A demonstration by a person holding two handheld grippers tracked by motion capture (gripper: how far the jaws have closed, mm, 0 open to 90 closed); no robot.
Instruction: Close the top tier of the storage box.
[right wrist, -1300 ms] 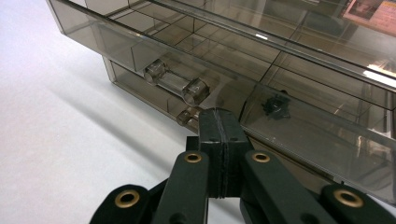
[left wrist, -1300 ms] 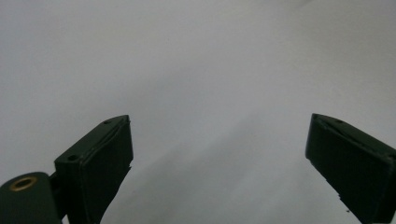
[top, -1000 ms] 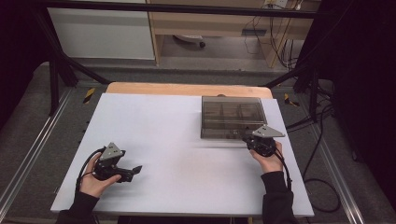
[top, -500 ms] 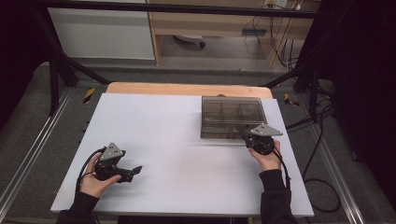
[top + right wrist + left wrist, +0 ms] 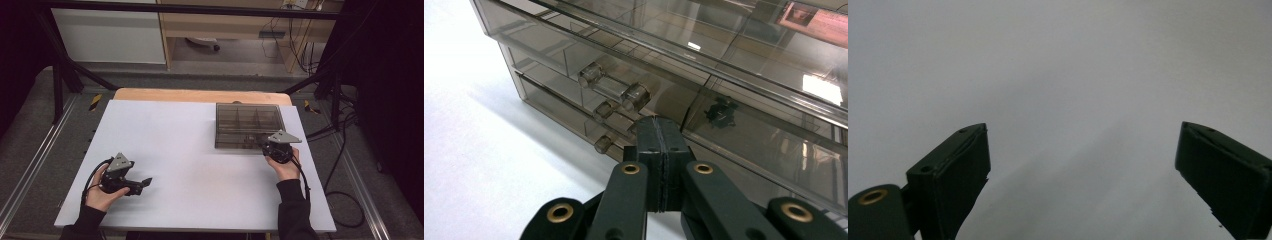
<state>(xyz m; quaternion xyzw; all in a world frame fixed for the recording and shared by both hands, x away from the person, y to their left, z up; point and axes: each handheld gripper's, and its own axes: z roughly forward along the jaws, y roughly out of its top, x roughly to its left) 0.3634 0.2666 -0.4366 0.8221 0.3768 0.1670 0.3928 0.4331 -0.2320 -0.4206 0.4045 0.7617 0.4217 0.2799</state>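
Observation:
A smoked see-through drawer box [image 5: 247, 120] stands at the back right of the white table [image 5: 200, 145]. My right gripper [image 5: 262, 142] is at its front right corner, jaws shut with nothing between them. In the right gripper view the closed tips [image 5: 659, 124] sit just in front of the box [image 5: 734, 60], right of and below its clear bar handle [image 5: 614, 85]; two more handles [image 5: 605, 111] lie lower. My left gripper [image 5: 145, 182] rests near the table's front left, pointing right. Its jaws [image 5: 1083, 135] stand wide open over bare white table.
A wooden strip [image 5: 200, 95] runs along the table's far edge. Black frame posts [image 5: 60, 85] stand at the left and right, and cables [image 5: 345, 195] lie on the floor to the right. Shelving stands behind the table.

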